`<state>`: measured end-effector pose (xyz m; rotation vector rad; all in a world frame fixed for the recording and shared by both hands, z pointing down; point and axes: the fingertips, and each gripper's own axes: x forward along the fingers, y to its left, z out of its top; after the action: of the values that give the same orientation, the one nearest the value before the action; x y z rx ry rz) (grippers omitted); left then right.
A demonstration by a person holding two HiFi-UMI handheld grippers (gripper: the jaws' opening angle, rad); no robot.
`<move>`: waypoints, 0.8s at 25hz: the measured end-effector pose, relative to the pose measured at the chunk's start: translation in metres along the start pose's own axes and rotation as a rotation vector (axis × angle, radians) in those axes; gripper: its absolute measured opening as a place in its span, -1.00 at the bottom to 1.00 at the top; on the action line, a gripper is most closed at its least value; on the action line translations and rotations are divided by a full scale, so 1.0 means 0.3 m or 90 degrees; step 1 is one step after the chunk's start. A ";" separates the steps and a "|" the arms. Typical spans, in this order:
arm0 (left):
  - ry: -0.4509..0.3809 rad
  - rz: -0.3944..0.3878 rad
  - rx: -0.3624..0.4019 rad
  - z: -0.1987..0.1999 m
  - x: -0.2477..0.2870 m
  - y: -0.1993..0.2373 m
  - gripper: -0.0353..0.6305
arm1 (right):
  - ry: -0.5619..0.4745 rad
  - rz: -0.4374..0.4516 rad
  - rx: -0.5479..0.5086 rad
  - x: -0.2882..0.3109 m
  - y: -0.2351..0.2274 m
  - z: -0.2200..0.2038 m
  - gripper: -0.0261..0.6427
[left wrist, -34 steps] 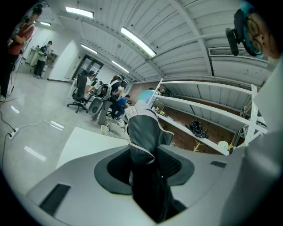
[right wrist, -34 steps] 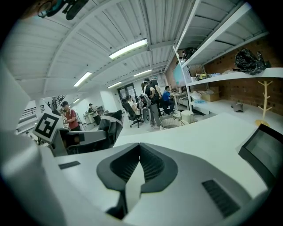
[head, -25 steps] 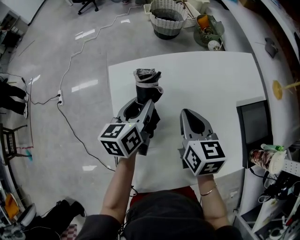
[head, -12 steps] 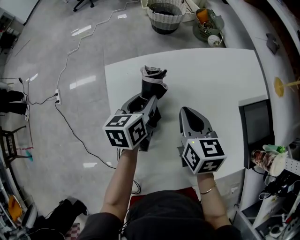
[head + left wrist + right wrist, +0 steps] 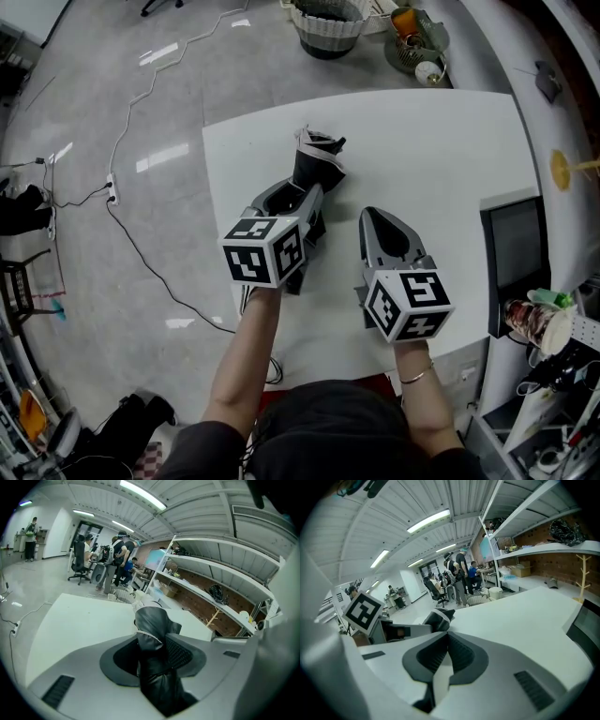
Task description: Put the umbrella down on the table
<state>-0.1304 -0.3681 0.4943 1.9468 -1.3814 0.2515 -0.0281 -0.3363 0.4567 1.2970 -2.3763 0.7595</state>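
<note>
A power cable point(image 5: 131, 122) is trailing across the floor off the table's point(image 5: 441, 141) left edge. Just inside that edge, about midway along it, the left gripper point(image 5: 298, 195) is tilting downward with its marker cube point(image 5: 265, 249) facing the head camera. Its jaws are clamping the folded black umbrella point(image 5: 319, 161) from both sides. The umbrella is running lengthwise through the jaws, and its bunched, white-trimmed end is sticking out past the jaw tips toward the table's far edge. In the left gripper view, the umbrella point(image 5: 150, 620) is filling the gap between the ribbed pads, with its other end reaching back toward the camera. It is lying over the left part of the table; whether any part of it is touching the surface cannot be told.

Just beside the left gripper, nearer the middle of the near edge, the right gripper point(image 5: 377, 217) is also pointing downward over bare table. Its jaws point(image 5: 446, 639) are pressing together at the tips and are gripping nothing. The umbrella's end point(image 5: 438, 619) is showing beyond them to their left, well clear of them.

A dark screen point(image 5: 513, 253) is sitting at the table's right edge.
</note>
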 end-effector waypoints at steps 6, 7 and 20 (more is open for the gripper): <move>0.020 0.011 0.011 -0.021 0.028 0.005 -0.41 | 0.011 0.005 0.004 0.029 -0.005 -0.020 -0.87; 0.023 0.013 0.014 -0.022 0.030 0.004 -0.41 | 0.013 0.005 0.005 0.033 -0.007 -0.023 -0.87; 0.038 0.020 0.047 -0.031 0.048 -0.005 -0.35 | 0.034 0.006 0.006 0.071 -0.005 -0.053 -0.87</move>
<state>-0.1210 -0.3724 0.5080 1.9616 -1.3825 0.3781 -0.0378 -0.3418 0.4810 1.2533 -2.3415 0.7997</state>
